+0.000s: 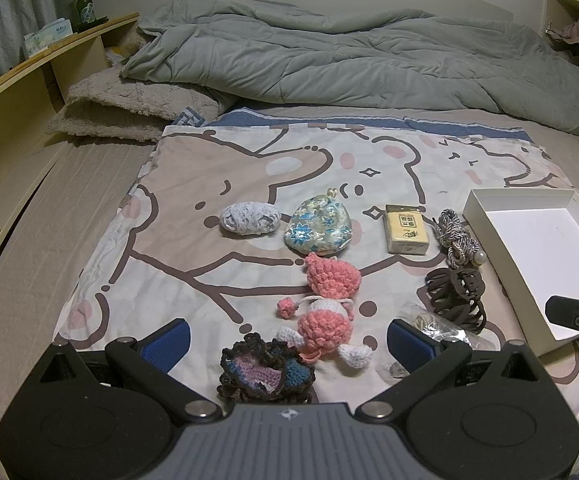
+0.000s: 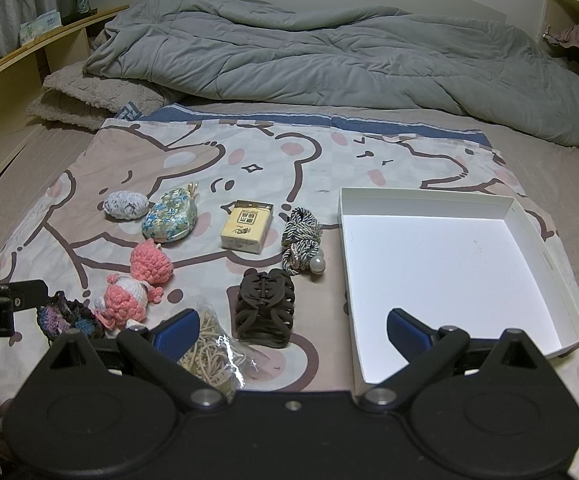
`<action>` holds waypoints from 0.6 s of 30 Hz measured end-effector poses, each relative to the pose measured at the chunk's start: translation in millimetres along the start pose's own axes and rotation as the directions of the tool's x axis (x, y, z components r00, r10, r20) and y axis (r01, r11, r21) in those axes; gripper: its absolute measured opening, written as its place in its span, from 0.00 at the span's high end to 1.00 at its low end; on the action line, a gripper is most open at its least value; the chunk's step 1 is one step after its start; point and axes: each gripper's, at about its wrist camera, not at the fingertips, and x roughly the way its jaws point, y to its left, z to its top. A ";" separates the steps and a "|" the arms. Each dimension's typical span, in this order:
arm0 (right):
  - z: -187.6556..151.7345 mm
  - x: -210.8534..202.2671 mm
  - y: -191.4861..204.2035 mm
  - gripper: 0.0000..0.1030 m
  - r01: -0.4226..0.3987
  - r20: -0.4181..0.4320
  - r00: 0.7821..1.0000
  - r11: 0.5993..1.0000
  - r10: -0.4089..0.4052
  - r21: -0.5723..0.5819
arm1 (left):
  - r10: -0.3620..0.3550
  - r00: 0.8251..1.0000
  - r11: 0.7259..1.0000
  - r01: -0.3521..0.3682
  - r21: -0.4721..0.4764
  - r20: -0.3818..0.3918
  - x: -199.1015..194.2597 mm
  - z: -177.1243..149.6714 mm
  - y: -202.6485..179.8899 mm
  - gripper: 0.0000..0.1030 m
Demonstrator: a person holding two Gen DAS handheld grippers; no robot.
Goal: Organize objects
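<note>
A bed serves as the work surface. A cartoon-bear sheet (image 2: 273, 152) is spread flat over a beige quilted cover (image 1: 61, 208), with a crumpled grey duvet (image 2: 329, 56) heaped along the far side and a folded fleece blanket (image 1: 129, 108) at the far left. A wooden shelf unit (image 1: 29, 76) runs along the left wall; on its top stand a green bottle (image 1: 82, 2) and a tissue pack (image 1: 47, 36), in front of a pale curtain (image 1: 13, 4). A second shelf with clothes (image 2: 577, 36) sits at the far right.

On the sheet, left to right in the far row: a white crochet pouch (image 2: 125, 206), a floral coin purse (image 2: 169, 220), a yellow box (image 2: 245, 228) and a coiled cord with beads (image 2: 301, 240). Nearer lie a pink crochet doll (image 2: 137, 288), a dark crochet piece (image 1: 265, 368), a brown hair claw (image 2: 263, 308) and a clear bag of rubber bands (image 2: 213, 352). An empty white tray (image 2: 529, 216) rests at the right, its near left corner close to the hair claw.

The left gripper (image 1: 287, 344) hangs above the near edge, jaws spread wide and holding nothing; the dark crochet piece and the doll's legs appear between its blue pads. The right gripper (image 2: 293, 332) likewise stands wide apart and empty, framing the hair claw and the tray's near left corner.
</note>
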 end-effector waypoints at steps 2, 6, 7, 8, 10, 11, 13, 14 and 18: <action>0.1 -0.2 -0.1 0.02 -0.001 0.000 1.000 1.000 0.001 0.000 | -0.001 1.000 1.000 0.001 0.002 0.001 1.4 -1.6 -0.5 0.00; 0.4 -0.4 -0.2 0.02 0.000 -0.001 1.000 1.000 0.000 0.000 | 0.000 1.000 1.000 0.000 0.001 0.000 1.7 -2.2 -0.7 0.00; 0.4 -0.5 -0.2 0.02 0.000 0.000 1.000 1.000 0.000 0.000 | 0.001 1.000 1.000 -0.001 0.001 -0.001 1.6 -2.5 -1.3 0.00; 0.5 -0.4 -0.2 0.02 0.000 0.000 1.000 1.000 0.000 0.000 | 0.002 1.000 1.000 -0.002 0.000 -0.002 0.3 -2.6 -1.9 0.00; -1.5 0.5 -0.1 0.02 0.000 0.000 1.000 1.000 0.000 0.001 | 0.001 1.000 1.000 -0.001 -0.003 -0.003 -0.7 -2.6 -2.5 0.00; -1.5 0.5 -0.1 0.02 0.000 0.000 1.000 1.000 0.000 0.000 | 0.000 1.000 1.000 0.000 -0.004 -0.004 -1.7 -1.9 -1.5 0.00; -1.7 0.7 0.0 0.02 -0.001 0.000 1.000 1.000 0.001 0.000 | -0.002 1.000 1.000 0.002 -0.003 -0.002 -2.3 -2.4 -2.1 0.00; -1.9 0.9 0.1 0.02 0.000 0.000 1.000 1.000 0.000 -0.001 | -0.004 1.000 1.000 0.004 -0.002 -0.002 -3.3 -1.4 -0.7 0.00; -1.8 0.7 0.0 0.02 0.000 0.000 1.000 1.000 0.000 0.001 | -0.008 1.000 1.000 0.008 0.000 -0.001 -5.6 0.2 -0.2 0.00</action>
